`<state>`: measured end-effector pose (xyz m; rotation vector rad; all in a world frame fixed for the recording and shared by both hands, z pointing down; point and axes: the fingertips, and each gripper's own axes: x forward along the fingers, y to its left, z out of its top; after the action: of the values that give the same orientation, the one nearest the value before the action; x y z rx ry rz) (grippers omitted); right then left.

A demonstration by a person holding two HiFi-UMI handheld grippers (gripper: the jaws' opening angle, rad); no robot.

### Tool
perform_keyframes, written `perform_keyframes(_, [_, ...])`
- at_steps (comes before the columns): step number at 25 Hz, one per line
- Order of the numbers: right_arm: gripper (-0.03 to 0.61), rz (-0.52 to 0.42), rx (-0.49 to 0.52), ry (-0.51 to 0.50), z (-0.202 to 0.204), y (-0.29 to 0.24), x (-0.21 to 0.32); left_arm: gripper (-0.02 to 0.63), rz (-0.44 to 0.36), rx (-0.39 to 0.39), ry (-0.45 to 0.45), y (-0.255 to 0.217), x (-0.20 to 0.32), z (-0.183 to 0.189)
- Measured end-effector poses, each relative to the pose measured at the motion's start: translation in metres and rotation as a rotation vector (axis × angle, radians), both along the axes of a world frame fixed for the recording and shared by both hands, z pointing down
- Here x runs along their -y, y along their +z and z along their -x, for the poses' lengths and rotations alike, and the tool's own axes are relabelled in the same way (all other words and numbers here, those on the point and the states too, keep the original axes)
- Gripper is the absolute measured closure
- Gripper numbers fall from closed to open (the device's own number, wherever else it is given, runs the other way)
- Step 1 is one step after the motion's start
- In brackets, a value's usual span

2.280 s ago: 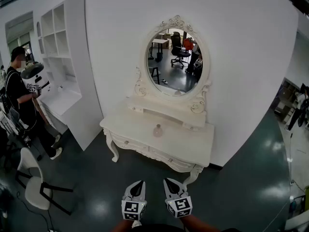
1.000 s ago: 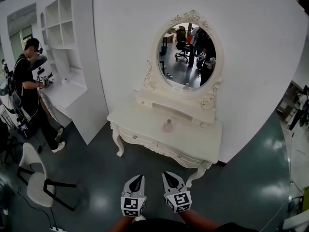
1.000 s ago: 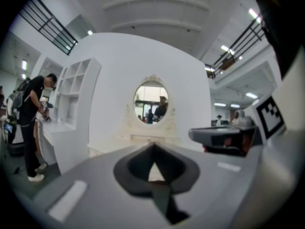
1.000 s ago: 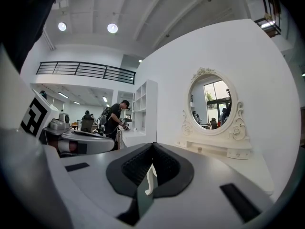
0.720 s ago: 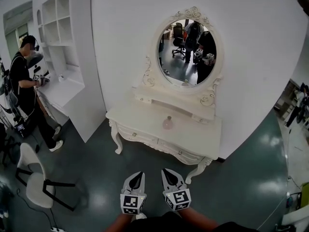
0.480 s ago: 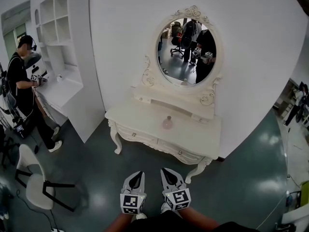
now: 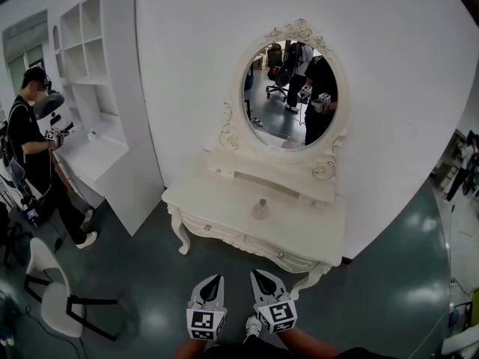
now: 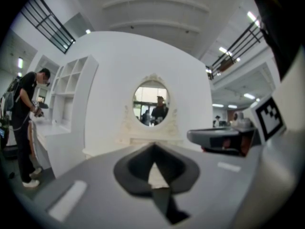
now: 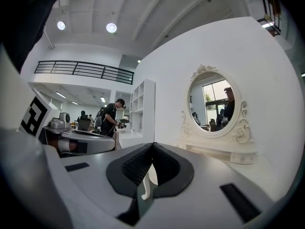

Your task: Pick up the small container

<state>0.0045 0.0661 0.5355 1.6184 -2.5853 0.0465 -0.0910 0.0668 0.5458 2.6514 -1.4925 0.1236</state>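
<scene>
The small container (image 7: 260,209) is a pale pink, bottle-shaped thing with a narrow top. It stands upright on the top of a white dressing table (image 7: 213,200), near the middle and toward the back. It is too small in the head view to tell what is in it, or whether it is capped.

Just behind the container a raised shelf (image 7: 262,178) runs along the back of the table. Above the shelf an oval mirror (image 7: 288,88) in a carved white frame hangs against the white wall. The mirror reflects a person in dark clothes holding grippers. The table has curved legs and drawers along its front.

Your two grippers hang low in the head view, well apart from the table and over the dark, glossy floor (image 7: 150,260). Your left gripper (image 7: 212,281) has its jaws closed, tips meeting, with nothing held between them. Your right gripper (image 7: 260,277) is the same, jaws together and empty. The two sit side by side, pointing toward the table.

To the left of the table stands a tall white shelf unit (image 7: 101,66) with open compartments above a counter. A person (image 7: 30,148) in black stands at that counter. A white chair (image 7: 49,286) sits on the floor at the lower left.
</scene>
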Motion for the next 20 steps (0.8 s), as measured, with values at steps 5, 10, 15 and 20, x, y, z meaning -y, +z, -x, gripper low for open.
perform_keyframes(5, [0.572, -0.015, 0.008, -0.009, -0.012, -0.007, 0.033, 0.607, -0.01, 0.004, -0.005, -0.007, 0.031, -0.015])
perform_keyframes(10, [0.573, -0.027, 0.005, -0.007, -0.04, -0.012, 0.059, 0.607, -0.06, -0.012, -0.03, -0.021, 0.058, -0.035])
perform_keyframes(15, [0.572, -0.049, 0.013, -0.022, -0.061, -0.02, 0.1, 0.607, -0.068, -0.002, -0.029, -0.025, 0.099, -0.062])
perform_keyframes(20, [0.573, -0.042, 0.033, -0.039, -0.08, -0.02, 0.127, 0.607, -0.059, 0.02, -0.026, -0.023, 0.123, -0.086])
